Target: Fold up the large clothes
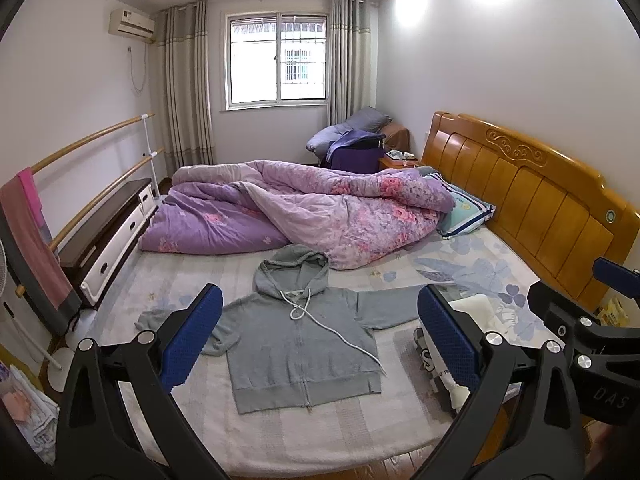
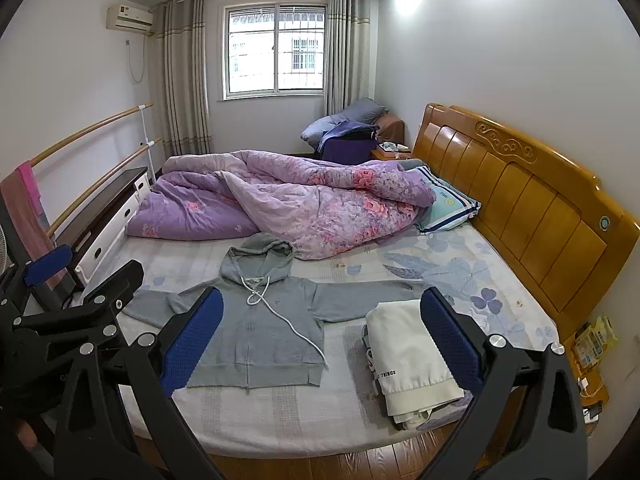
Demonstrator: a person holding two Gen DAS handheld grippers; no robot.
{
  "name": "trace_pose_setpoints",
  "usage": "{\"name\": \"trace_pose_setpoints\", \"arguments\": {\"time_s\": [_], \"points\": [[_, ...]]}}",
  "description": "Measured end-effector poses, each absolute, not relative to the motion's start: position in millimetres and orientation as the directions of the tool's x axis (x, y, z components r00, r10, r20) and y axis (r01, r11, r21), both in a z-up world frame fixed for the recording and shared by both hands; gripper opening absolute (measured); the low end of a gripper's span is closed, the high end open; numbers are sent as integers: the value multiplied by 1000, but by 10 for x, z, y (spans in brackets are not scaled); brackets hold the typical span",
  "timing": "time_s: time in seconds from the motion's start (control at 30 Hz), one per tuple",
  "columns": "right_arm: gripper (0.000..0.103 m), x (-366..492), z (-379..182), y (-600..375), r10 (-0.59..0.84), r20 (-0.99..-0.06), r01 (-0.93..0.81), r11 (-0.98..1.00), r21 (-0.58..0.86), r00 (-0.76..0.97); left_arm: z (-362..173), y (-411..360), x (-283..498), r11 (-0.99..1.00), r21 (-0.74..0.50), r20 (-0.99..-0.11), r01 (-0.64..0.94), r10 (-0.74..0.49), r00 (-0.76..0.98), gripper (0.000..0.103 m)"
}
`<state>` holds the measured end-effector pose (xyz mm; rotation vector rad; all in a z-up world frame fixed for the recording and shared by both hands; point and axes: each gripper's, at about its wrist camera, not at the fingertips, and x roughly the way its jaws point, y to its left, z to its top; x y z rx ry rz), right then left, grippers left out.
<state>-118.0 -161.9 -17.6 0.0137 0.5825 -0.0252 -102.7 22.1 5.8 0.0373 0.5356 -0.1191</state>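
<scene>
Pale walls and a barred window (image 1: 276, 60) with striped curtains close off the far end of a bedroom, where a bed (image 1: 192, 276) with a carved, glossy wooden headboard (image 1: 528, 196) fills the floor. Its mattress wears a soft, faded sheet printed with blue leaves. Near the front edge of the bed, a grey hoodie (image 1: 296, 344) of fleecy knit lies flat and face up, zip closed, sleeves spread to both sides, hood toward the far edge, white drawcord looped across the chest. Just beside it, toward the headboard end, sits a folded stack of cream fabric (image 2: 408, 356). A rumpled purple quilt (image 1: 304, 208) with pink flowers is heaped along the far edge. Both the left gripper (image 1: 320, 340) and right gripper (image 2: 322, 340) hover above the front edge, blue dimpled pads spread wide, grasping nothing.
</scene>
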Motion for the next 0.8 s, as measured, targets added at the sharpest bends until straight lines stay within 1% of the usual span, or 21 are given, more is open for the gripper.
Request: {"name": "trace_pose_setpoints", "arguments": {"time_s": [0.8], "points": [[95,-1083,-174,-1612,-22,-564,25,1000,-3,825,20,220,-987,994,23,-521,103,-76,850,98]]}}
